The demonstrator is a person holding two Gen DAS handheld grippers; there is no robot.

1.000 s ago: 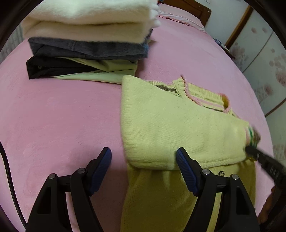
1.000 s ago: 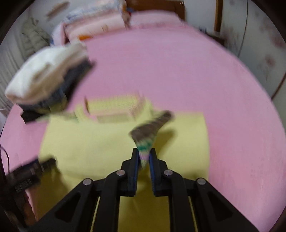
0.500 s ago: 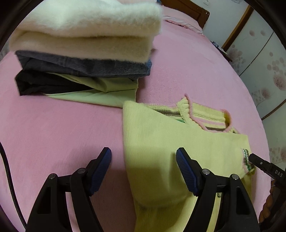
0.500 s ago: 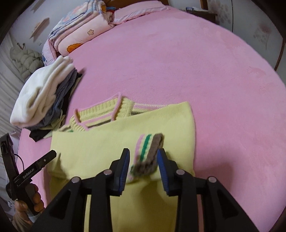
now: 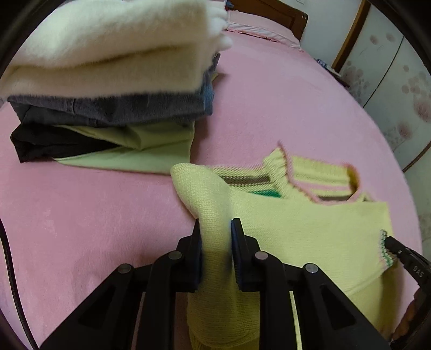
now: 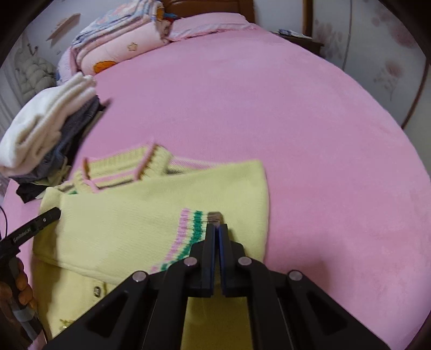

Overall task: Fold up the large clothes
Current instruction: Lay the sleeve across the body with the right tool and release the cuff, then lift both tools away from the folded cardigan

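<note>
Left hand-held gripper: jaws drawn in on a raised fold of the yellow knit sweater, at the sweater's left edge. The fabric fills the gap between the two pads and stands up in a ridge ahead of them. The gripper points forward and slightly down toward the bed.

Right hand-held gripper: jaws closed to a thin slit. The striped cuff of the sweater's sleeve, banded pink, green and brown, sits at the fingertips; the brown end meets the tips, but whether it is actually pinched cannot be told from this view. In the left wrist view the right gripper's tip touches the same cuff at the sweater's right edge. A hand is partly visible on the left gripper's handle, at the lower left of the right wrist view.

Sweater: lies flat on the pink bed, sleeve folded across the body, ribbed collar on the side away from the grippers.

Beyond the sweater's collar, to its left, stands a stack of folded clothes: cream fleece on top, grey denim under it, then black and pale green pieces at the base. The stack's green bottom layer lies just beside the sweater's left shoulder.

Further beyond the sweater, at the head of the bed, folded pink quilts are piled against a wooden headboard.
</note>
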